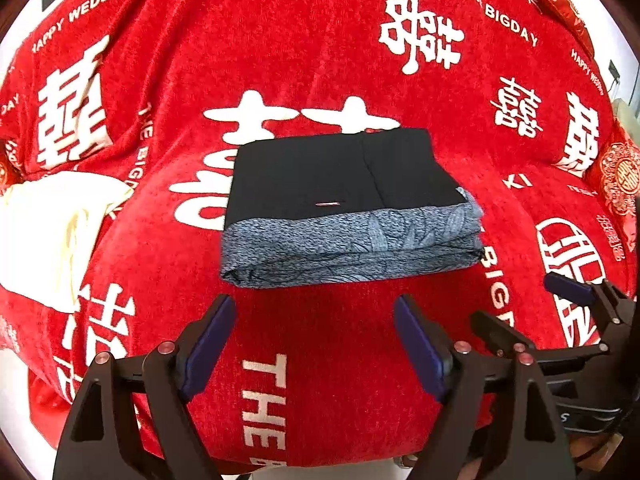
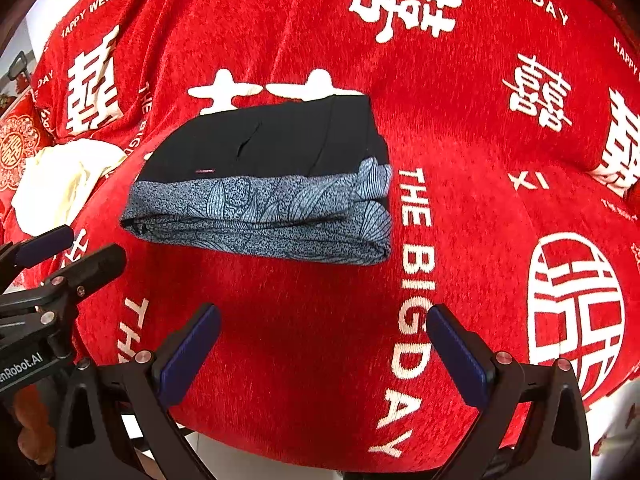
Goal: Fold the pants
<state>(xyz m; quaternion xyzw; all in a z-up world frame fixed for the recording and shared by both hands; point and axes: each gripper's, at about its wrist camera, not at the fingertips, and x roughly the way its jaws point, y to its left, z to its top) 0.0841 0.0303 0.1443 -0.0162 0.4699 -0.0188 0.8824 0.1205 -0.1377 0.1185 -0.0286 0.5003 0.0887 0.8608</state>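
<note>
The pants [image 1: 348, 204] lie folded into a compact stack on the red blanket [image 1: 320, 380]: black fabric on top, and a blue-grey patterned band along the near edge. The right wrist view shows the same pants [image 2: 264, 188] left of centre. My left gripper [image 1: 314, 308] is open just in front of the stack's near edge, apart from it, with nothing between its blue pads. My right gripper [image 2: 324, 316] is also open and empty, hanging over bare blanket nearer than the stack. Each view catches the other tool at its side: right gripper [image 1: 528, 304], left gripper [image 2: 76, 248].
A cream cloth [image 1: 52, 232] lies crumpled to the left of the pants, also visible as the cream cloth [image 2: 68, 184] in the right wrist view. A red embroidered cushion [image 1: 616, 184] sits at the right. The blanket's front edge drops to a pale floor [image 2: 224, 452].
</note>
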